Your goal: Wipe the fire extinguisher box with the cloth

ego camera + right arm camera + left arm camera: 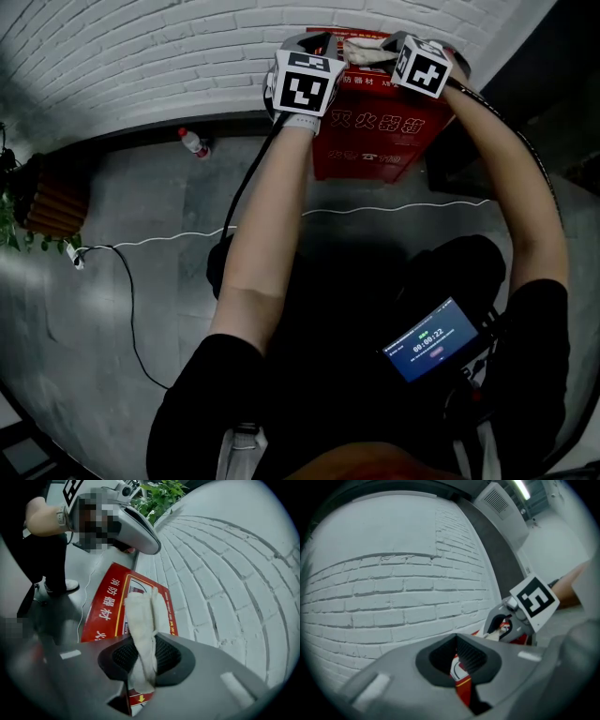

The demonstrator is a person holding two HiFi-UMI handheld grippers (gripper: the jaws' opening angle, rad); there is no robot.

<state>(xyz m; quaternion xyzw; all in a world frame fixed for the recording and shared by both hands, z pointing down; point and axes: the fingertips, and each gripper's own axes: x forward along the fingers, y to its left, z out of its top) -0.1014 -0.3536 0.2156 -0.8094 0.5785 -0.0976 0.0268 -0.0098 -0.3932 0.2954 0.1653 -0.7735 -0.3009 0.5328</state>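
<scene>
Cloth [140,620] pinched in my right jaws may slip out when rubbed hard on the fire extinguisher box [101,609]; left jaws are closed, empty.

The grey stone-tiled floor [141,206] filled the middle of the frame. At top centre a red metal fire extinguisher box [375,141] stood on it. A clear plastic bottle with a red cap [194,142] lay left of the box. A thin white cable [169,239] crossed the floor, and a black cable [129,309] curled at lower left.
</scene>
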